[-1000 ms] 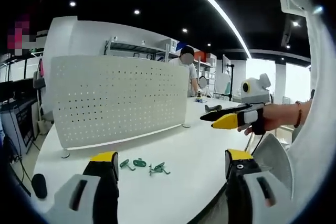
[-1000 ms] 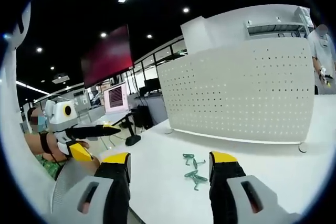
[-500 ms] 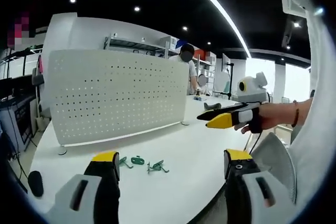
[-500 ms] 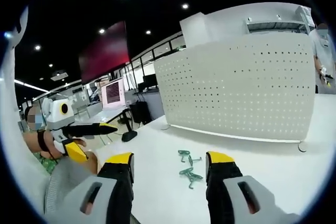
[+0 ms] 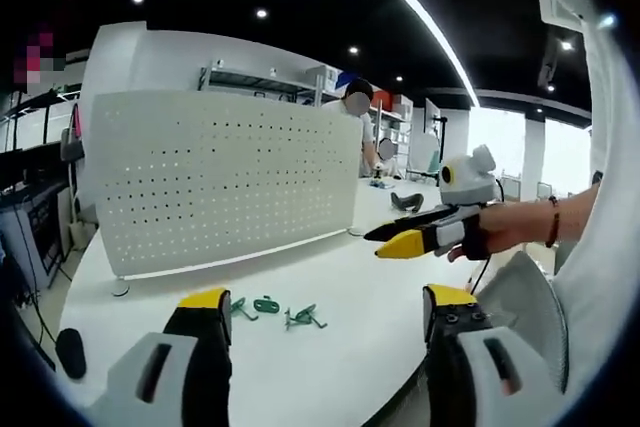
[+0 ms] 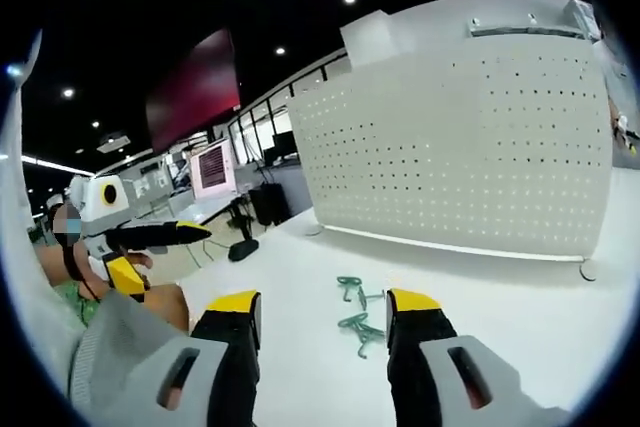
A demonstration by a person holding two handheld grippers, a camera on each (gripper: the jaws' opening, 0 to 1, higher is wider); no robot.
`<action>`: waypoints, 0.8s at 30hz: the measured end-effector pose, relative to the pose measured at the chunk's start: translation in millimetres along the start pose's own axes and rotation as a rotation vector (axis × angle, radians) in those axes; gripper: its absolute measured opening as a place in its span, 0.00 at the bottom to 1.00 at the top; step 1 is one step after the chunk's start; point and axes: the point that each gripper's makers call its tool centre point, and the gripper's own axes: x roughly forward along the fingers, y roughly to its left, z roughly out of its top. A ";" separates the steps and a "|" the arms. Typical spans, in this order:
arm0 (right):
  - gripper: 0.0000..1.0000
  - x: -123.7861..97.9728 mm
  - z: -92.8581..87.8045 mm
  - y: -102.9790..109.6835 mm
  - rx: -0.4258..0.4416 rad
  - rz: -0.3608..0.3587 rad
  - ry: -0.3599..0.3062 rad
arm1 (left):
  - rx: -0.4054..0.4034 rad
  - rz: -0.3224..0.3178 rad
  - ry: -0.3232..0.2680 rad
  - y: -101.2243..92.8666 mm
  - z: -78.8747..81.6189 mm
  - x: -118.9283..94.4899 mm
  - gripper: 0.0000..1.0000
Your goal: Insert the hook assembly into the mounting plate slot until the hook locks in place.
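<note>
In the left gripper view the left tongs point(image 5: 318, 309) rise from the bottom with their yellow-tipped jaws spread wide apart and nothing between them, held above the near part of the white worktop point(image 5: 360, 277). The right tongs point(image 5: 400, 239) come in from the right of that view, held in a person's hand point(image 5: 500, 232); they point leftward over the worktop, level with the lower part of the perforated mounting plate point(image 5: 215, 182), and their yellow and black jaws lie nearly together there, though whether they are parted cannot be told from that angle.

In the right gripper view the right tongs point(image 6: 323, 307) show their own jaws standing wide open and empty, aimed at the worktop point(image 6: 520, 297) in front of the mounting plate point(image 6: 460, 147). The left tongs point(image 6: 160, 247) appear at the left edge of that view, with one jaw pointing right and the yellow one angled downward.

The green hook pieces point(image 5: 275, 312) lie loose on the worktop, in a small cluster in front of the mounting plate and apart from it; in the left gripper view they sit between the jaws of the left tongs, nearer the left one. In the right gripper view the same hook pieces point(image 6: 355, 307) lie between the open jaws, untouched.

The mounting plate stands upright on small feet. Behind it a person point(image 5: 357, 122) stands by shelving point(image 5: 260, 87). A dark screen point(image 6: 195, 92) hangs to the left in the right gripper view.
</note>
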 end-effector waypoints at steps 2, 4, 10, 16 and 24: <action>0.51 1.8 -5.4 -1.3 0.007 0.002 0.012 | 0.004 -0.001 0.008 0.3 -1.4 0.3 0.81; 0.50 3.5 -10.9 -2.8 0.007 0.006 0.029 | 0.005 0.005 0.013 1.8 -2.4 0.1 0.81; 0.49 7.0 -19.1 -6.8 0.019 0.009 0.046 | 0.001 -0.002 0.020 1.2 -5.0 2.3 0.81; 0.48 10.9 -24.7 -11.3 0.021 0.008 0.061 | 0.009 -0.010 0.028 -0.2 -5.2 5.9 0.83; 0.46 16.1 -34.9 -17.0 0.012 0.025 0.096 | 0.023 -0.024 0.042 -1.0 -6.7 7.5 0.87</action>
